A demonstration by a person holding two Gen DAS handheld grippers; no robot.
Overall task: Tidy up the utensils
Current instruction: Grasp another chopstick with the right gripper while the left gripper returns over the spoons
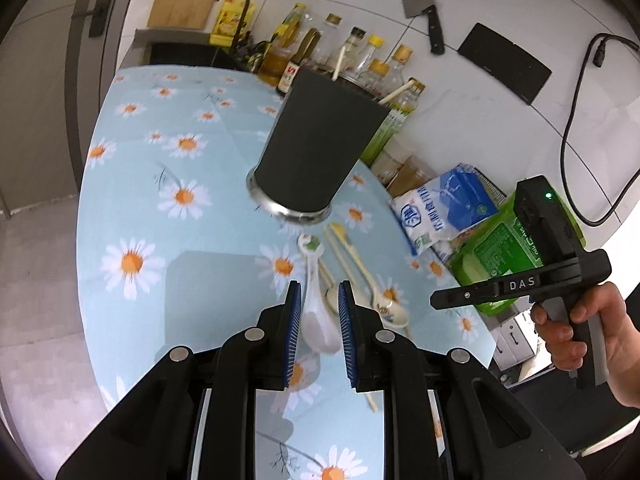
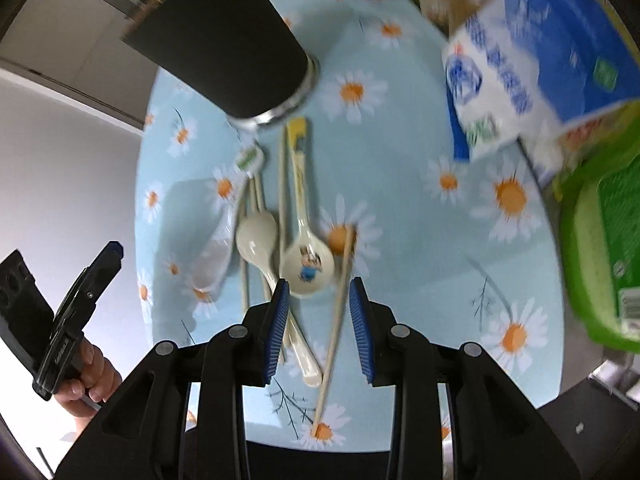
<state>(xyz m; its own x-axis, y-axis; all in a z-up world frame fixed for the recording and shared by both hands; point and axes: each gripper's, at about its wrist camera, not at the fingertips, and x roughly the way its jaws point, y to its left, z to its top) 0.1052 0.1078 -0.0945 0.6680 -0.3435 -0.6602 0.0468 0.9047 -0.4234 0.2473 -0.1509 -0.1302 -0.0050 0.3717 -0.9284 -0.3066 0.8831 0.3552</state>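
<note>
Left gripper (image 1: pixel 320 300) spread, empty, above white spoon (image 1: pixel 320 320), right gripper (image 2: pixel 318 296) spread over chopstick (image 2: pixel 336 320), cleaver (image 1: pixel 420 0) only in left view.

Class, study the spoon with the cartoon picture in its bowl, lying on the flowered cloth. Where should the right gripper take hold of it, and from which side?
Grip the cartoon spoon by its handle, from above, fingers across the width. The handle is narrow and lies flat, pointing toward the black cup. A chopstick lies close alongside, so pinch near the yellow end.
</note>
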